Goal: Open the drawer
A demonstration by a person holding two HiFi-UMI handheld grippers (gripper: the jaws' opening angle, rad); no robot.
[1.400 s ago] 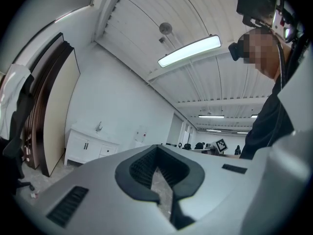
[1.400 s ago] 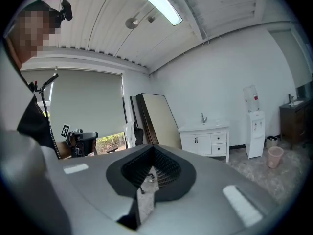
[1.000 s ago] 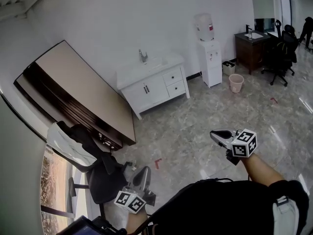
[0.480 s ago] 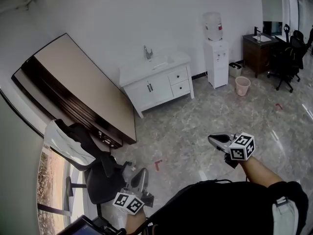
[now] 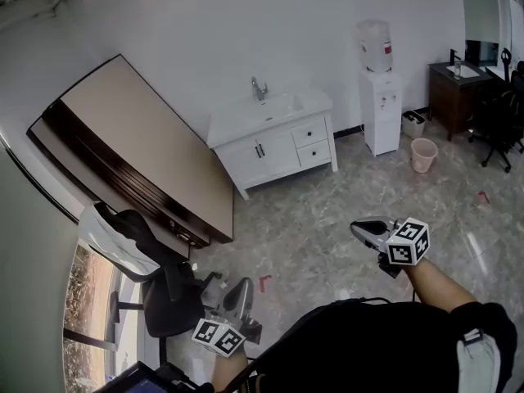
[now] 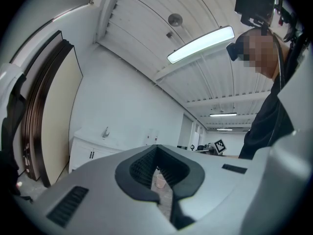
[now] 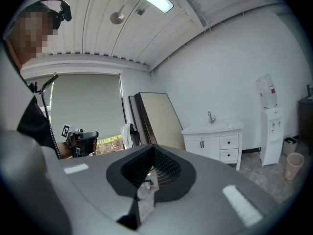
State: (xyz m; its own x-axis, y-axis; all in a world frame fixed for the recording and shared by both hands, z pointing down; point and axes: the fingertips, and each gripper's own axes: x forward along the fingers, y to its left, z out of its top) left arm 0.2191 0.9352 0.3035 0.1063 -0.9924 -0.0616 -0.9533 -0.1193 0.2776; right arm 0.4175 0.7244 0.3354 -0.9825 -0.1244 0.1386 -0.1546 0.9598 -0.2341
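Grey marbled floor (image 5: 327, 211) runs to a plain white wall. Against that wall, well away from both grippers, stands a white vanity cabinet (image 5: 274, 142) with a chrome tap. Its two stacked drawers (image 5: 309, 132) sit at the cabinet's right end, both closed, each with a small dark knob. To the cabinet's right are a white water dispenser (image 5: 381, 113) topped by a clear bottle and a round pink bin (image 5: 423, 154) whose contents cannot be made out. A large flat board (image 5: 139, 137) with a beige face and dark edge leans at the left. Only the head view shows the dark desk (image 5: 455, 88) at the far right. Only the left gripper view shows the ribbed ceiling and its long lamp (image 6: 200, 44). Only the right gripper view shows the drawn window blind (image 7: 85, 109). The left gripper (image 5: 242, 289) and right gripper (image 5: 360, 228) are both near, each with ridged dark pads pressed together on nothing.
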